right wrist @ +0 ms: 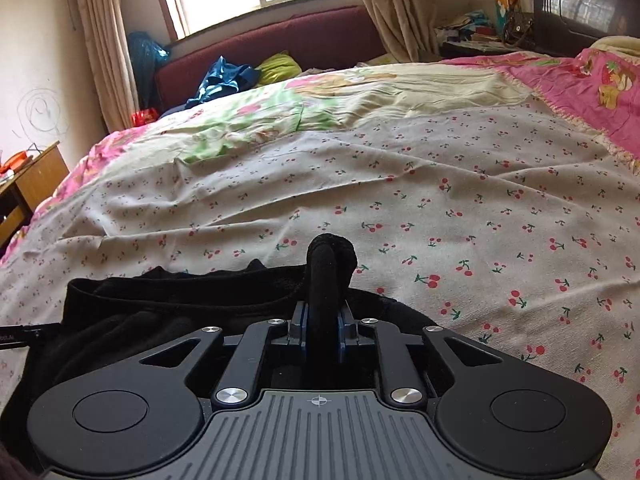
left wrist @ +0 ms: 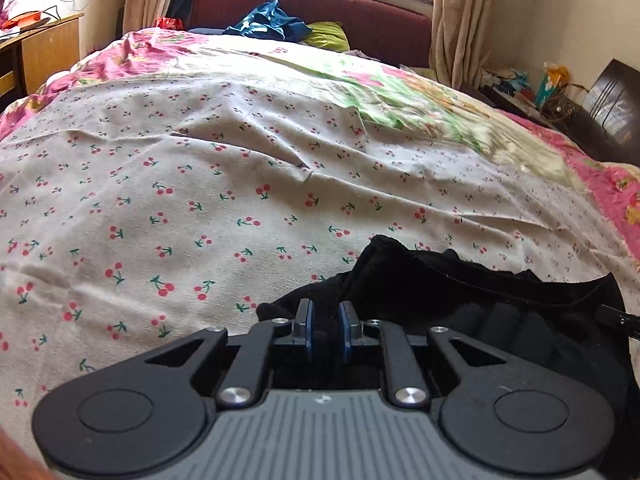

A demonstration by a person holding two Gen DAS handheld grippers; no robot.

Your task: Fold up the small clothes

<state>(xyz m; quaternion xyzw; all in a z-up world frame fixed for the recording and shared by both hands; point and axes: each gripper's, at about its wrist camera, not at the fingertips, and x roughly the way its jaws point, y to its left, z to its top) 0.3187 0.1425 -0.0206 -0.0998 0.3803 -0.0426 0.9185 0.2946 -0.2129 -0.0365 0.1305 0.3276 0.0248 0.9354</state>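
Right wrist: both tools, right tool (right wrist: 322, 320) and left tool (left wrist: 327, 320), pinch the fuzzy black garment (right wrist: 160, 312).

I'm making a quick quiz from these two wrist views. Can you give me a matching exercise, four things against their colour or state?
Things:
1. black garment
2. cherry-print sheet
3. headboard
4. left gripper

Colour or state:
A. dark red, below the window
B. jaws shut on dark cloth
C. white with small red fruit
D. held at two ends, one by each gripper

Pairs: 1-D, 2-C, 3-A, 4-B. The right gripper holds the other end.
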